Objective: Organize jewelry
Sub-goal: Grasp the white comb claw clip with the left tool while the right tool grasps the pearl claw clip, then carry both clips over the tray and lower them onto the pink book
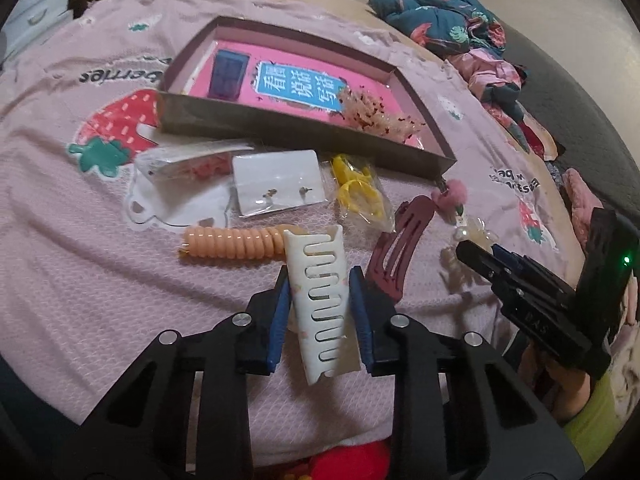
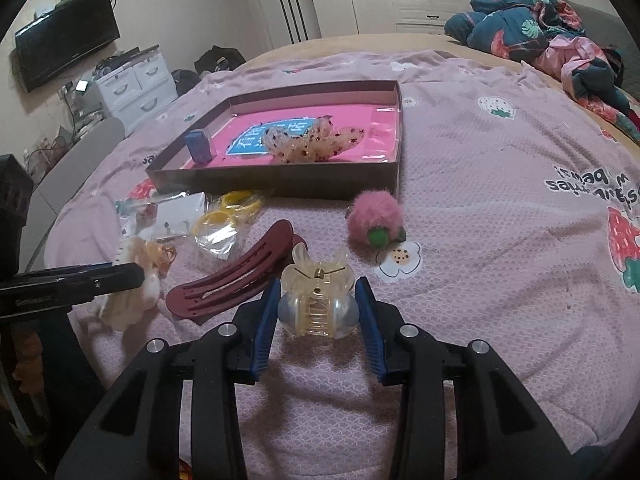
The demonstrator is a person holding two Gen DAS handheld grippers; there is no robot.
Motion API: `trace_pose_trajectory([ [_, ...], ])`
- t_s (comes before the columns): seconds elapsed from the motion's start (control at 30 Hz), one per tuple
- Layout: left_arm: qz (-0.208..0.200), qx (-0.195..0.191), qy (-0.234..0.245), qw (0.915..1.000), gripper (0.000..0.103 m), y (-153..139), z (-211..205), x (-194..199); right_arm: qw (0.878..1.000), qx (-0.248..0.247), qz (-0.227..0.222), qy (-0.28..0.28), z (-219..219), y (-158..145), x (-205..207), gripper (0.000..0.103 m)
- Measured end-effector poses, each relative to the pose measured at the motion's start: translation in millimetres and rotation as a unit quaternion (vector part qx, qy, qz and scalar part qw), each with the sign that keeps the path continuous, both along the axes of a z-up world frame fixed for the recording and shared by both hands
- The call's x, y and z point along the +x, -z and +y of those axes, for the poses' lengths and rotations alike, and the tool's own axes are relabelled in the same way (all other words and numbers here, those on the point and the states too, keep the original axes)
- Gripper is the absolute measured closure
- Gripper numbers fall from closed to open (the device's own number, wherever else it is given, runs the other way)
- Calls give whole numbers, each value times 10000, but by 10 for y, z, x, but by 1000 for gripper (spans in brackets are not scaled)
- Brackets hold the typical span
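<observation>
On the bed, the left gripper (image 1: pixel 320 304) is clenching a cream comb clip (image 1: pixel 323 304) while the right gripper's (image 2: pixel 318 306) released fingers are straddling a clear claw clip (image 2: pixel 318 304); the box (image 2: pixel 280 188) is holding only two items, most remaining outside.

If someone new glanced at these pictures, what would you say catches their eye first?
Probably the bright pink lining of the shallow box on the bedspread, with a speckled hair bow inside. Next, the cream hair clip held between the left gripper pads, and the clear claw clip lying between the open right gripper fingers.
</observation>
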State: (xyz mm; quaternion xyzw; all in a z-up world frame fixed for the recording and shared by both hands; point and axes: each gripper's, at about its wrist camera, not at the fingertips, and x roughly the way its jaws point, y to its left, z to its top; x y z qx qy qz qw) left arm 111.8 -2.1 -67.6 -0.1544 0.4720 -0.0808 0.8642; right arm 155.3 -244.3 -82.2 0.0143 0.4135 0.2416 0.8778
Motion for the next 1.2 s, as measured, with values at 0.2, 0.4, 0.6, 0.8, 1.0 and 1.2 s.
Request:
trace_pose_trajectory([
  [0.2, -279, 49, -181, 9994, 82, -177, 180, -139, 9999, 23, -114, -70, 29, -54, -67, 66],
  [0.4, -563, 194, -425, 9973, 82, -353, 368, -188, 9994, 61, -179, -287, 130, -149, -145, 66],
  [0.6, -761, 188, -627, 9949, 82, -474, 555, -190, 9982, 113, -322, -492, 245, -312, -232, 66],
  [0.8, -936, 214, -730, 9927, 82, -587, 676, -188, 9968, 139, -435, -653, 370, -462, -264, 66],
  [1.0, -1075, 237, -776, 9909, 82, -688, 749, -164, 9950, 182, -527, -826, 507, -587, -262, 66],
  [1.2, -1160, 219, -768, 9900, 82, -764, 784, -81, 9936, 222, -658, -886, 575, -734, -213, 66],
])
